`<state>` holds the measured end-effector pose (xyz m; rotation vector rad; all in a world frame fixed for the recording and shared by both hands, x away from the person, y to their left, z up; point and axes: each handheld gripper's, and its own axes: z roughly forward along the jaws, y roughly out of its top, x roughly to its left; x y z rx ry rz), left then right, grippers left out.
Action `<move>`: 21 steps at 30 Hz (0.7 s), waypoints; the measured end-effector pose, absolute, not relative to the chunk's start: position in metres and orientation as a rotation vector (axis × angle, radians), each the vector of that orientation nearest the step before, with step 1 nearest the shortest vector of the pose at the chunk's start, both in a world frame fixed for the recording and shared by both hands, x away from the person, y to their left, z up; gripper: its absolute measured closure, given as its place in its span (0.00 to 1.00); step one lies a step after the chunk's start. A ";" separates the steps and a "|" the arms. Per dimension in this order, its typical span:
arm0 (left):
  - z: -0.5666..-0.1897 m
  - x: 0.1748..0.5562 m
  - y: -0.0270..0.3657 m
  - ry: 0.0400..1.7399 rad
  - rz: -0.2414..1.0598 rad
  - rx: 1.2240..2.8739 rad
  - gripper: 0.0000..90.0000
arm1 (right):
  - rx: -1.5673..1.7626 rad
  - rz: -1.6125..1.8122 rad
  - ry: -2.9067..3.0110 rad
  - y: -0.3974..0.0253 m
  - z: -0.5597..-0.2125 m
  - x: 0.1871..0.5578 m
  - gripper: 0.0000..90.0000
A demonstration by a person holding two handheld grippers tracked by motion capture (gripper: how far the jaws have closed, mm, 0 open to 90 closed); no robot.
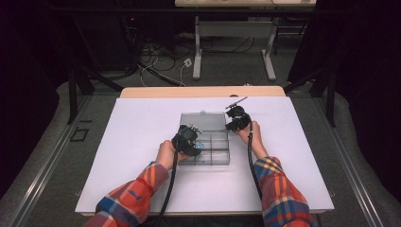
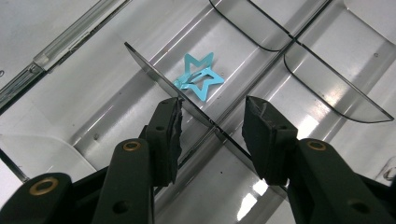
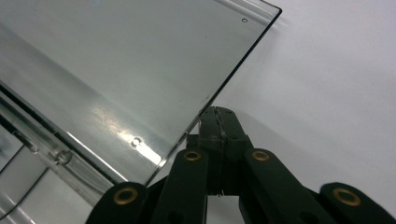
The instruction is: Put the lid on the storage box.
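The left gripper (image 2: 212,123) hangs open over the box (image 1: 222,161) — a blue star clip (image 2: 198,77) lies inside; the right gripper (image 3: 215,114) pinches the lid (image 3: 116,70) edge.

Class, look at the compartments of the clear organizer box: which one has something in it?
The compartment just ahead of the left gripper, beyond the divider its open jaws straddle. It alone holds a blue star hair clip; the others visible look empty.

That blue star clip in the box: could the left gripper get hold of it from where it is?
Probably yes. The box lies open, and the left gripper hovers open just short of the star clip. Only a thin divider runs between its jaws, so it may need to shift sideways.
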<state>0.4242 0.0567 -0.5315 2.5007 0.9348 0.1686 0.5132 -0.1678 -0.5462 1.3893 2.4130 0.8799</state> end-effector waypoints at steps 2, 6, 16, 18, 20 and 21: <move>-0.531 0.424 0.057 0.934 0.169 2.501 0.63 | 1.418 0.766 2.459 -0.170 -0.538 0.512 1.00; -0.531 0.424 0.056 0.934 0.168 2.505 0.63 | 1.368 0.894 2.383 -0.170 -0.538 0.512 1.00; -0.531 0.424 0.056 0.937 0.171 2.506 0.63 | 1.305 0.878 2.363 -0.170 -0.526 0.508 1.00; -0.531 0.424 0.056 0.936 0.171 2.505 0.63 | 1.296 0.911 2.344 -0.170 -0.525 0.507 1.00; -0.531 0.424 0.056 0.936 0.171 2.506 0.63 | 1.267 0.915 2.326 -0.170 -0.523 0.507 1.00; -0.531 0.424 0.056 0.936 0.171 2.506 0.63 | 1.276 0.908 2.328 -0.169 -0.521 0.506 1.00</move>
